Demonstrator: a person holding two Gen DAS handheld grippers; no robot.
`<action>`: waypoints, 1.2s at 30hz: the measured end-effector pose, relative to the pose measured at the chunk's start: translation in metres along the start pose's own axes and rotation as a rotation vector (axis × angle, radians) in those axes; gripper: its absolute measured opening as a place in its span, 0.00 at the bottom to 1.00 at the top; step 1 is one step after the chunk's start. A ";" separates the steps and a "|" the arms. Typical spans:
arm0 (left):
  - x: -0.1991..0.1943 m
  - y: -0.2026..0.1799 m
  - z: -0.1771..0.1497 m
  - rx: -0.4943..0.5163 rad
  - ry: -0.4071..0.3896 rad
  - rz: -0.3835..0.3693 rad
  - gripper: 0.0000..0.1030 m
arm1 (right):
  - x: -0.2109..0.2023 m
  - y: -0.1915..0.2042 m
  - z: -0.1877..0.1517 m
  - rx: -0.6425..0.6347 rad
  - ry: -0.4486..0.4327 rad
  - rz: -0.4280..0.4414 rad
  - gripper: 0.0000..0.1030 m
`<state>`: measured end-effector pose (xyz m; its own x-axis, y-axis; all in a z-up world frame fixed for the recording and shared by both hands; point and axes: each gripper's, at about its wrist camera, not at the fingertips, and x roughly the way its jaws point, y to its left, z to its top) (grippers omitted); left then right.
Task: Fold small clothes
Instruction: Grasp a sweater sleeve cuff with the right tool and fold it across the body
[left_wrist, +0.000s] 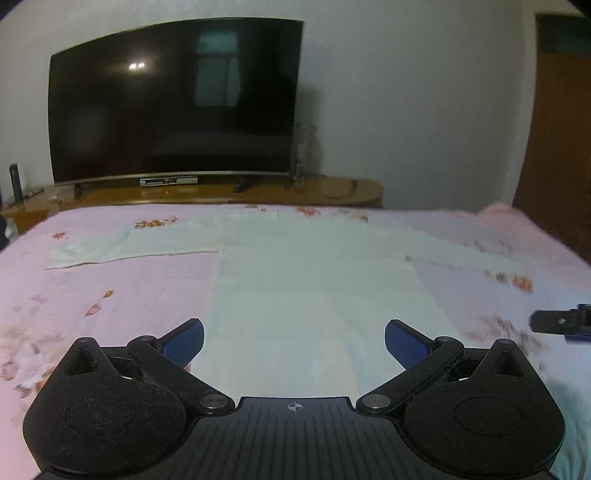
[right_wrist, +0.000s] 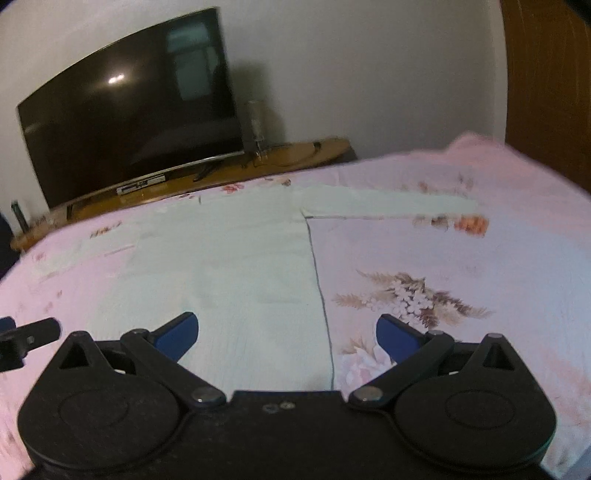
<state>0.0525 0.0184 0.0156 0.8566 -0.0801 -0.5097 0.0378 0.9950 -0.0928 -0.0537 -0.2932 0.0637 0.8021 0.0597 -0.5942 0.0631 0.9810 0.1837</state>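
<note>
A pale long-sleeved shirt (left_wrist: 314, 295) lies spread flat on the bed (left_wrist: 110, 295), body running toward the cameras, one sleeve (left_wrist: 125, 245) stretched out to the left and the other sleeve (right_wrist: 391, 205) out to the right. The bed wears a pink flowered sheet. The left gripper (left_wrist: 294, 341) hovers over the shirt's near end, jaws wide apart, nothing between them. The right gripper (right_wrist: 287, 338) hangs over the shirt's right edge, jaws also wide apart and empty, one blue finger above the cloth, the other above the flowered sheet. Each gripper peeks into the other's view at the frame edge. Beyond the bed, a dark television (left_wrist: 173, 103) stands on a wooden desk (left_wrist: 332, 188) against a white wall.
</note>
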 end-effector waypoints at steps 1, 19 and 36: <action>0.010 0.006 0.005 -0.020 0.008 0.016 1.00 | 0.007 -0.011 0.007 0.040 0.008 0.011 1.00; 0.190 0.157 0.036 -0.184 0.124 0.533 1.00 | 0.201 -0.253 0.106 0.694 -0.200 -0.077 0.53; 0.222 0.178 0.009 -0.293 0.192 0.438 1.00 | 0.273 -0.329 0.106 0.910 -0.215 -0.157 0.04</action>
<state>0.2540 0.1787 -0.1059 0.6497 0.3005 -0.6983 -0.4689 0.8814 -0.0571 0.2072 -0.6189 -0.0759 0.8313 -0.1853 -0.5241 0.5461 0.4485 0.7076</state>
